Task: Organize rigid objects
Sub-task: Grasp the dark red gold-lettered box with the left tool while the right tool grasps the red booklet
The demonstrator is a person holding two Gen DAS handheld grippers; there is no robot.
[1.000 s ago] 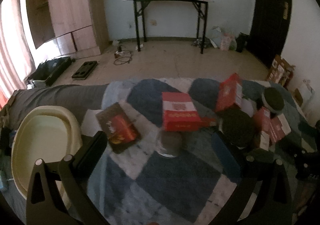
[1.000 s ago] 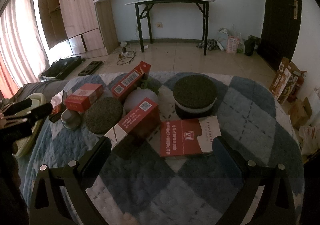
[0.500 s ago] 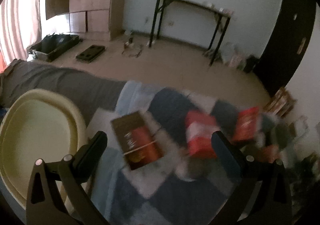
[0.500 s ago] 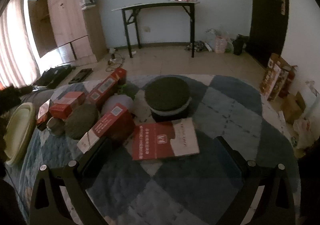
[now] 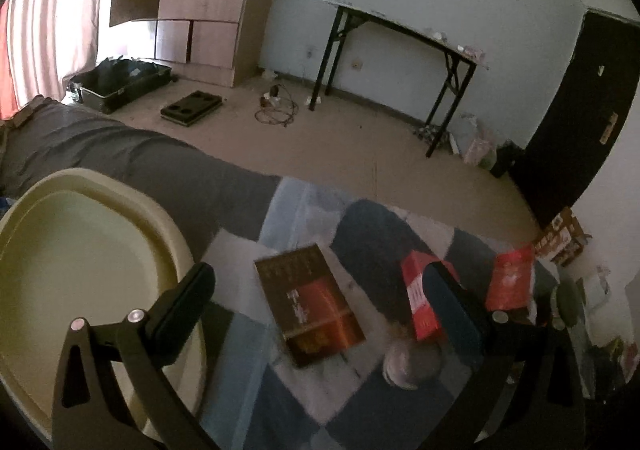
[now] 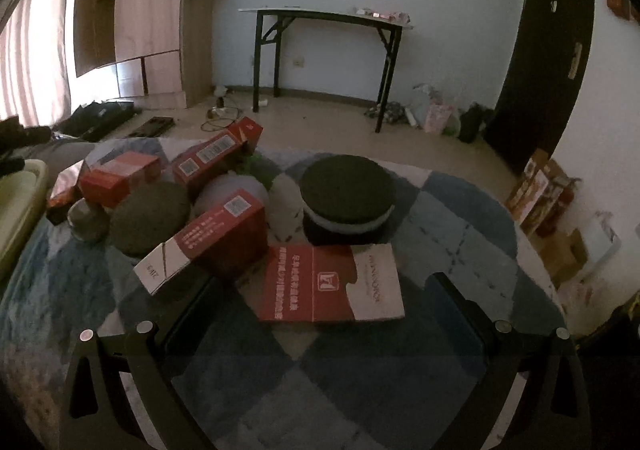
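My left gripper [image 5: 320, 290] is open and empty above a flat dark-and-red box [image 5: 310, 308] on the checked blue quilt. A cream basin [image 5: 68, 250] lies to its left. A red box [image 5: 420, 298] and a glass jar [image 5: 412, 366] sit to its right. My right gripper [image 6: 320, 302] is open and empty over a flat red-and-white box [image 6: 332, 282]. Behind that box stand a round black-and-white tin [image 6: 346, 198], a red carton [image 6: 216, 238], a dark round lid [image 6: 148, 212] and more red boxes [image 6: 120, 176].
The quilt [image 6: 460, 218] covers a round table whose edge falls away at the right. The basin also shows at the left edge of the right wrist view [image 6: 20, 206]. Behind are the floor, a black-legged table [image 6: 328, 16], a wooden wardrobe [image 6: 152, 22] and cardboard boxes [image 6: 536, 190].
My left gripper has swung left and tilted, so the basin and the dark flat box now fill more of its view. My right gripper has shifted slightly. Both stay open.
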